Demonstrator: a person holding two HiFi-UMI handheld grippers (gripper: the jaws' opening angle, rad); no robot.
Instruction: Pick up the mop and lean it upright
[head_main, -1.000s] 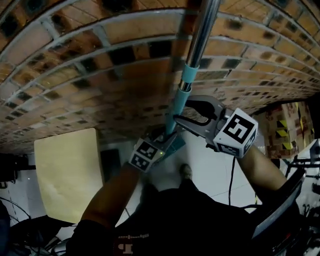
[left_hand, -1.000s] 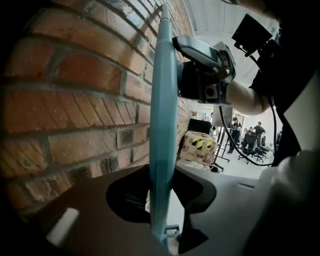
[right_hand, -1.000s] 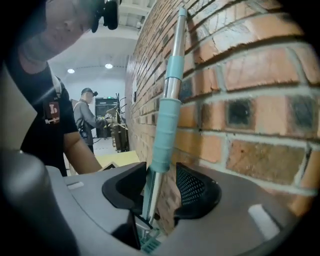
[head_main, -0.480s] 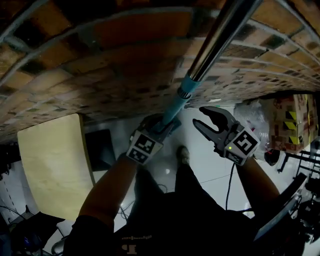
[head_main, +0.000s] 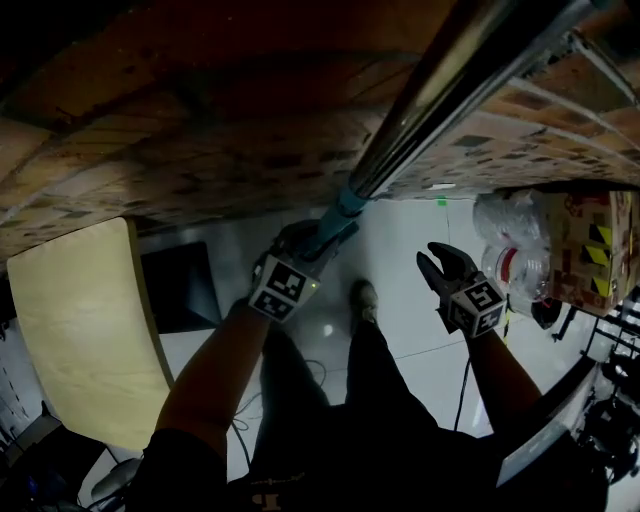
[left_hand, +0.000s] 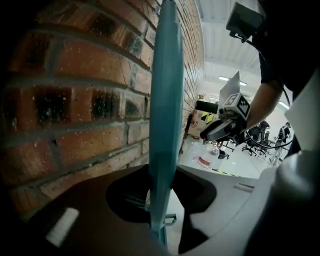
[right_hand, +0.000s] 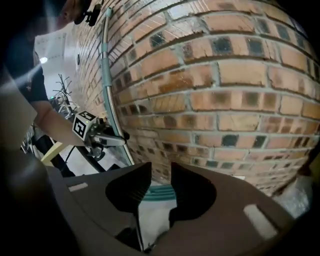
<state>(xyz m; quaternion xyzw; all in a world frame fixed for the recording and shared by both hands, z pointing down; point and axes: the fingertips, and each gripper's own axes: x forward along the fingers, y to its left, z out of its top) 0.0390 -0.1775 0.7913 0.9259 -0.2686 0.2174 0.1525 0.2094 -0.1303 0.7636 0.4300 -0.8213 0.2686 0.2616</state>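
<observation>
Left gripper (left_hand: 161, 196) pinches the teal lower part of the mop handle (left_hand: 165, 100), which stands nearly upright close beside the brick wall (right_hand: 225, 100). Off to its right and apart from the mop, the right gripper (right_hand: 160, 184) has just been closing its jaws; a narrow gap remains with nothing in it. Pale floor (head_main: 410, 260) lies beyond.
</observation>
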